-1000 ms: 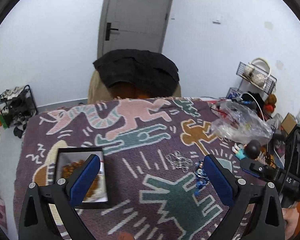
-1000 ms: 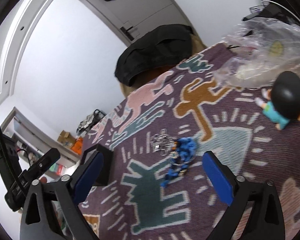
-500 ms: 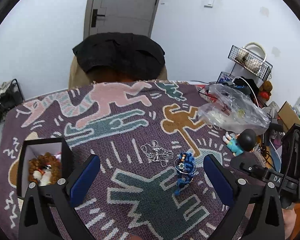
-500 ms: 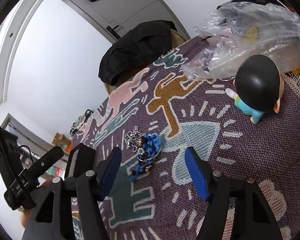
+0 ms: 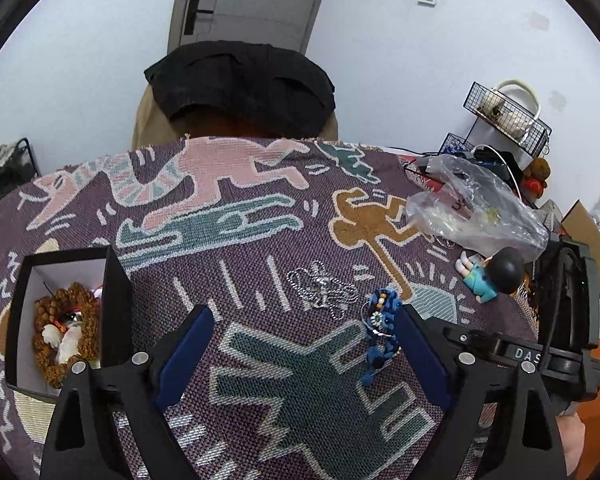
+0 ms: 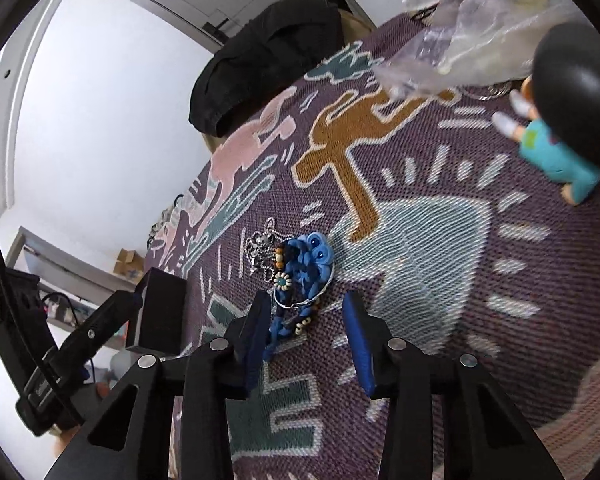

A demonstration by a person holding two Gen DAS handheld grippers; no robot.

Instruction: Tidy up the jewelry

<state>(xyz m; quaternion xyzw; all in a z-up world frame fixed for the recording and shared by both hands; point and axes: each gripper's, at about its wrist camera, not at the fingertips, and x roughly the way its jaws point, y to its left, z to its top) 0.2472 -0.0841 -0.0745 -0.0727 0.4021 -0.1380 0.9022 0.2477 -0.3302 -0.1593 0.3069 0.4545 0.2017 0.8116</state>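
The blue bead-and-flower bracelet (image 6: 300,280) lay on the patterned woven cloth (image 6: 440,240), its tasselled tail trailing toward the camera. Touching it on the far side sat a tangle of silver chain (image 6: 262,246). Right there was the right gripper (image 6: 306,320), low over the cloth, blue pads either side of the bracelet's tail. The jaws were closing, the tail between them. The left-hand pad (image 6: 260,320) looked to be just touching the beads, the other pad clearly apart from them, so no grip.

From the left wrist view the same bracelet (image 5: 380,328) showed just beside the inner face of one blue pad, with the chain (image 5: 324,290) near it. The left gripper (image 5: 300,344) stood wide, its jaws easing inward with only bare cloth (image 5: 260,240) between them.

Off to one side stood a black open box (image 5: 118,292) with a white lining, holding a brown beaded strand (image 5: 66,332). On the opposite side lay a small figure in a teal shirt (image 5: 490,274), and behind it a crumpled clear plastic bag (image 5: 476,208). Beyond the table's far edge, dark fabric (image 5: 240,84) was draped over a chair.
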